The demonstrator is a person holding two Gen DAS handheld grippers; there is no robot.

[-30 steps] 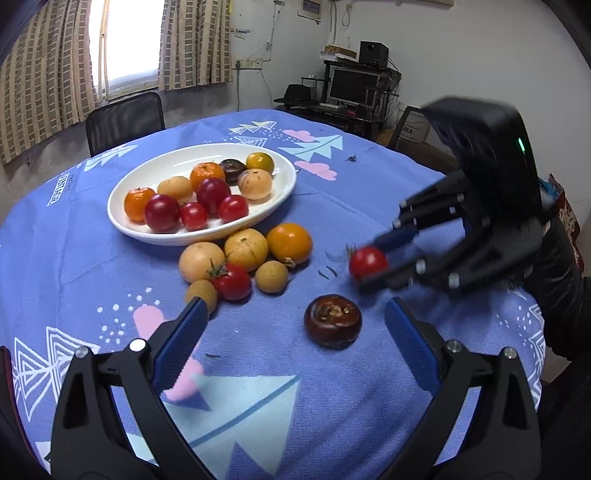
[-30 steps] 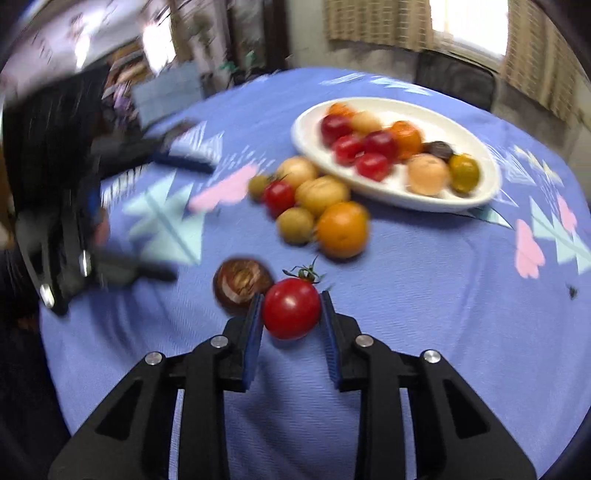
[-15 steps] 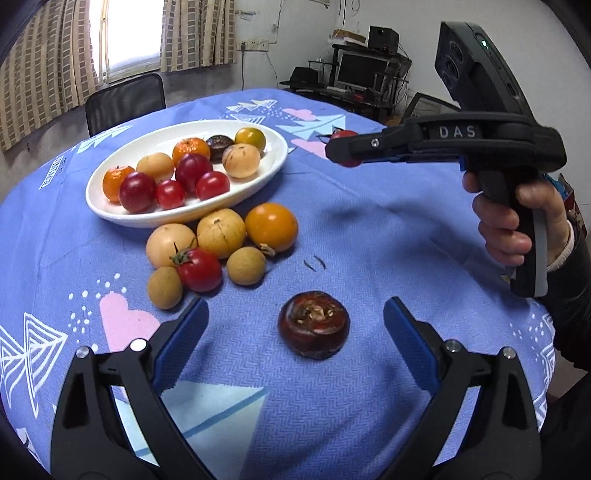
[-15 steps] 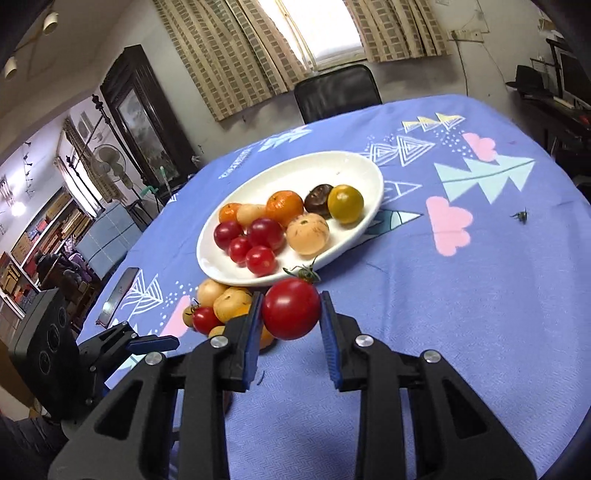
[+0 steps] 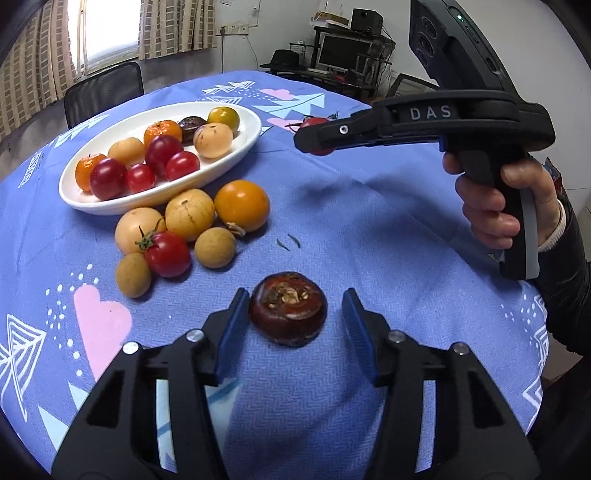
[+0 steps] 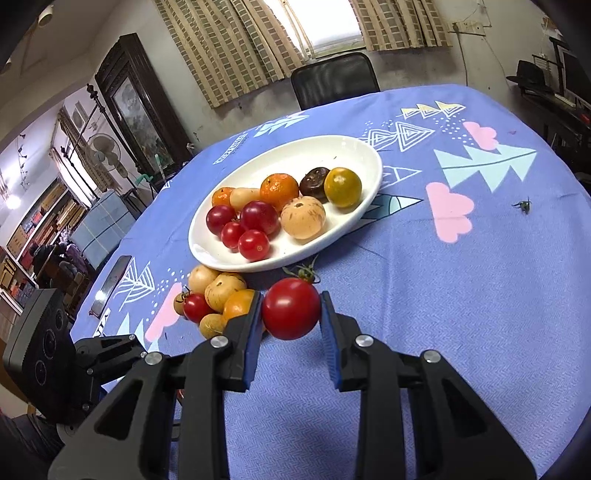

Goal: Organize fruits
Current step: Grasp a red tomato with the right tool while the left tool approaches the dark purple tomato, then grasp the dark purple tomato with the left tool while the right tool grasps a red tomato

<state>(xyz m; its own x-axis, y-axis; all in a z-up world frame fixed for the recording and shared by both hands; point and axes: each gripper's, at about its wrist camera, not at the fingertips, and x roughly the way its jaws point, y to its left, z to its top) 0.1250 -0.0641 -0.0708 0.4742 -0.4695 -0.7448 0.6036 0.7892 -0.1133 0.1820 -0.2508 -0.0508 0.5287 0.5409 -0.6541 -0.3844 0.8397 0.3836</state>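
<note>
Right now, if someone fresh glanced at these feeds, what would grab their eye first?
Probably the red tomato clamped in the right gripper, held above the blue tablecloth short of the white plate of fruit. Next, the dark brown fruit lying on the cloth between the open left gripper fingers.

A lived-in home room — a round table (image 6: 480,295) under a printed blue cloth, checked curtains (image 6: 236,48) at the window, a dark wooden cabinet (image 6: 136,107), a standing fan (image 6: 105,151), and a corner desk (image 5: 351,77) with a monitor (image 5: 341,50) and speaker (image 5: 365,20).
</note>
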